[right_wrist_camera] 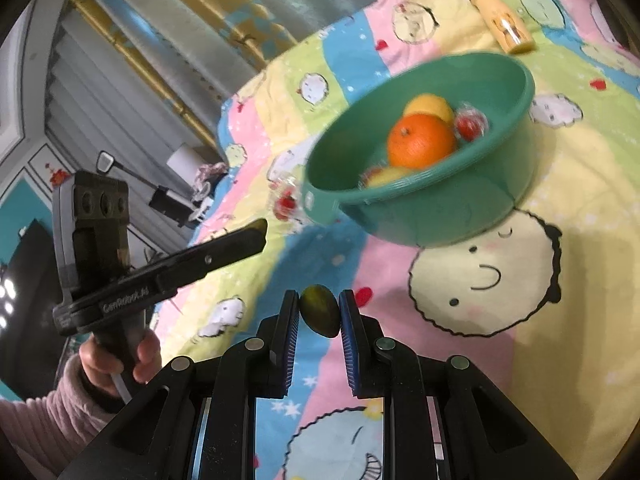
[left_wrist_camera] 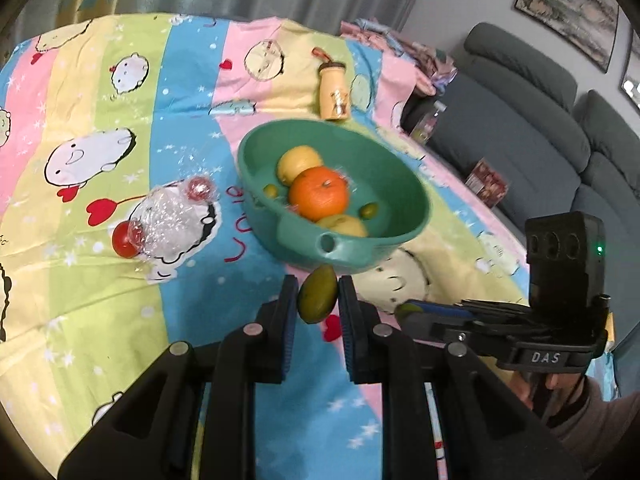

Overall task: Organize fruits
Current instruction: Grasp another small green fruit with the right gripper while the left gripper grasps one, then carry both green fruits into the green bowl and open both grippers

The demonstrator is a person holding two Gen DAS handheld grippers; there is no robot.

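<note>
"DAS" on right gripper point(left_wrist_camera: 406, 310) body; "GenRobot.AI" on left gripper point(right_wrist_camera: 262, 226) body.

Both wrist cameras look down along their claws, close to the round green plastic bowl point(left_wrist_camera: 336, 200) point(right_wrist_camera: 420, 184), from opposite sides.

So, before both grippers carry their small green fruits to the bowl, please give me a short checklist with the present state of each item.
1. Left gripper shut on its green fruit: ok, fruit sits between the pads.
2. Right gripper shut on its green fruit: ok.
3. Green bowl has room: ok, the orange and yellow fruits leave space.
4. The two grippers apart from each other: ok, though close side by side.
5. Fruit left on the cloth: not ok, a wrapped red fruit lies left of the bowl.
6. Bottle out of the path: ok, it stands behind the bowl.
</note>
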